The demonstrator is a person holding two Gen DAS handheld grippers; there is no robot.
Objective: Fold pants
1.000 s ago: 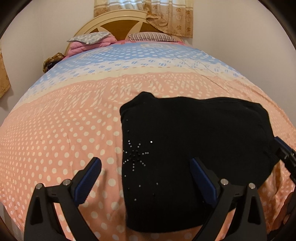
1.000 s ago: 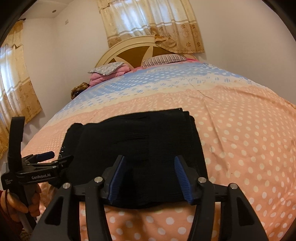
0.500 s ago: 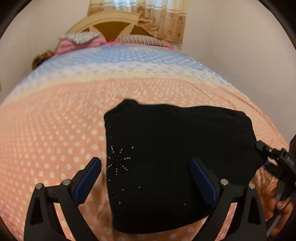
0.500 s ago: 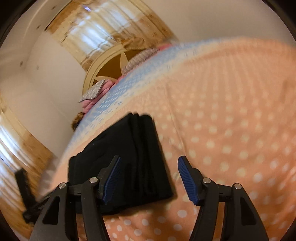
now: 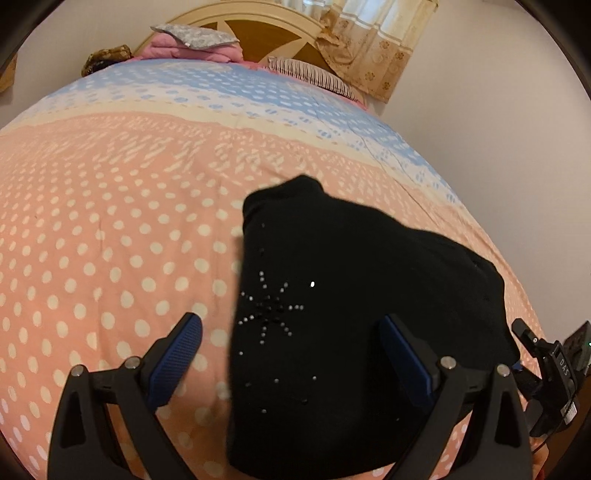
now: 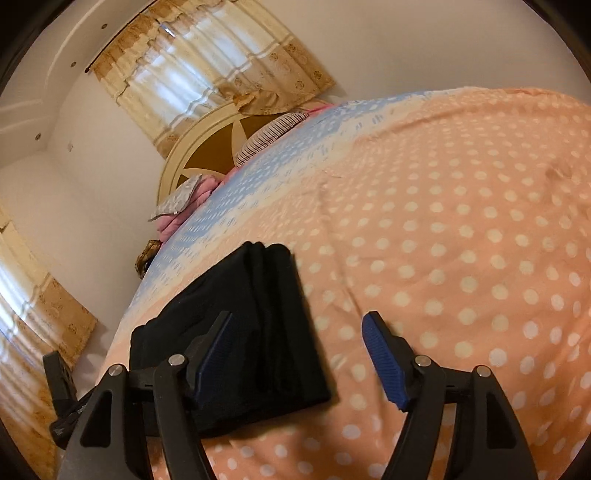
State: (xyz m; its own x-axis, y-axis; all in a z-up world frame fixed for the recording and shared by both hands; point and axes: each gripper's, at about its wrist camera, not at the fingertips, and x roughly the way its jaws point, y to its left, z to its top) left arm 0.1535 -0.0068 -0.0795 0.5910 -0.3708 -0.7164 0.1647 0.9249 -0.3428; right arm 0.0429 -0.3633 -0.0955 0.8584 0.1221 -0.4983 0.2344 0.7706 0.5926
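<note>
both grippers hang over the bed with nothing between their pads. the pants (image 5: 354, 314), black and already doubled into a compact, roughly square packet, lie flat on the polka-dot bedspread (image 5: 110, 229) near its close edge, probably because that keeps the bundle within easy reach of both hands. the left gripper (image 5: 291, 354) has its jaws spread wide, straddling the left edge of the packet without touching it; a starburst of small studs shows on the top layer just beyond the fingers, and that open stance looks like readiness either to pinch that edge or to leave the cloth alone. the right gripper (image 6: 299, 354) is tilted to one side and its jaws are opening, with the packet's right end, where stacked layers show as ridges, lying under its left finger and not pinched. this reads as a release after the last fold, so the task seems close to done. pillows (image 5: 195, 35) and a striped cushion (image 5: 314, 72) sit well apart at the headboard (image 6: 207, 147), out of the folding area.
</note>
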